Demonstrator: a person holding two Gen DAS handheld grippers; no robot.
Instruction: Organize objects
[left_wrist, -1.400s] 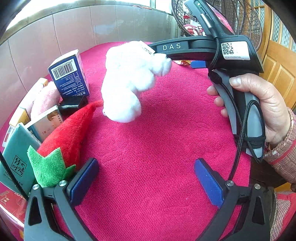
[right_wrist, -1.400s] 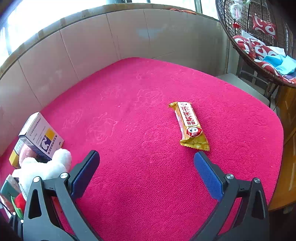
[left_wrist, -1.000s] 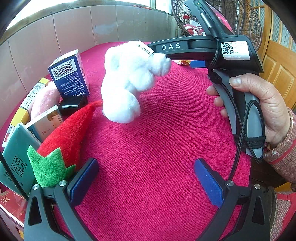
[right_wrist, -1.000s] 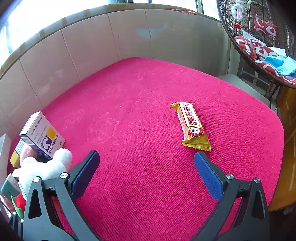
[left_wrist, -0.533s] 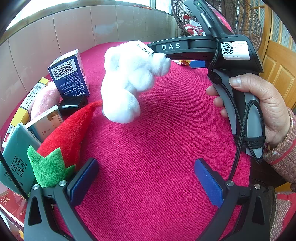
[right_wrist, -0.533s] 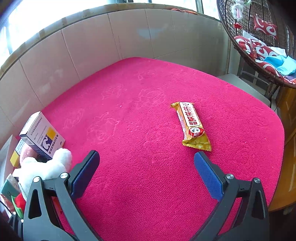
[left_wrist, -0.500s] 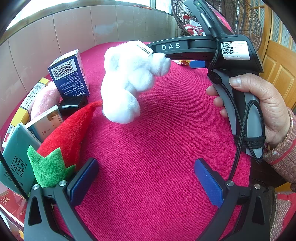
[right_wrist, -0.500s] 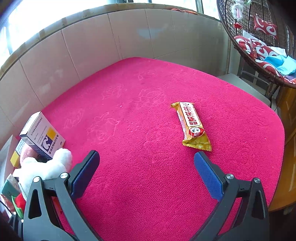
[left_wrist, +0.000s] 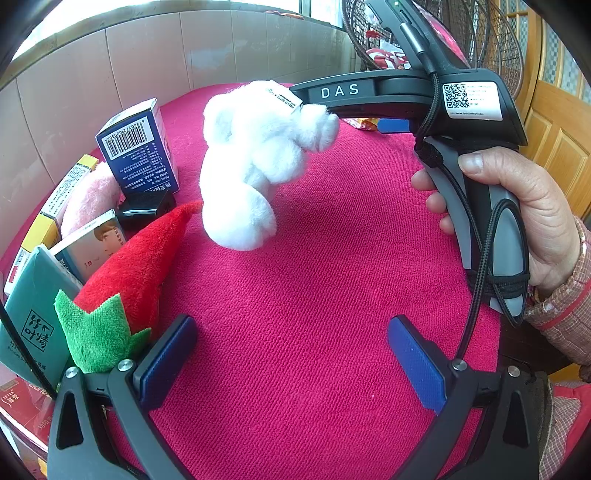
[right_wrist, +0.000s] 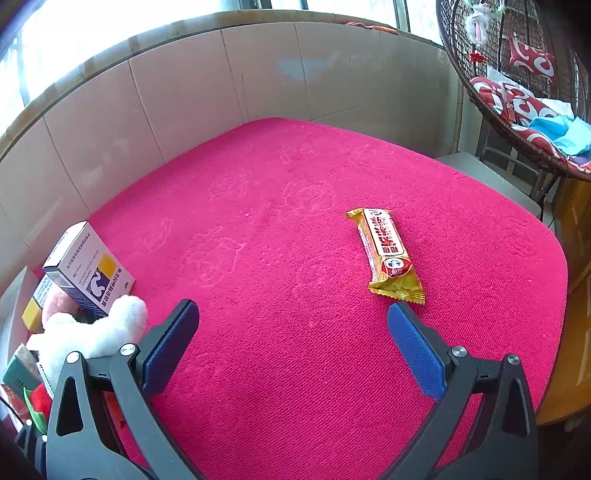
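Observation:
A white plush toy (left_wrist: 255, 162) stands on the red tablecloth (left_wrist: 314, 280), leaning against the outer side of my right gripper's finger; it also shows in the right wrist view (right_wrist: 92, 332). My right gripper (right_wrist: 291, 332) is open and empty, with a yellow snack bar (right_wrist: 388, 254) lying ahead of its right finger. My left gripper (left_wrist: 291, 354) is open and empty, low over the cloth. A red and green plush chili (left_wrist: 122, 284) lies by its left finger.
Along the left edge stand a blue box (left_wrist: 138, 147), a pink plush (left_wrist: 90, 195), a small black box (left_wrist: 146, 206), a green box (left_wrist: 31, 317) and other packets. A beige tiled wall (right_wrist: 221, 85) rings the table. A wicker hanging chair (right_wrist: 517, 92) stands at the right.
The right gripper has shifted very slightly, and the white plush leans with it. The left gripper has not moved.

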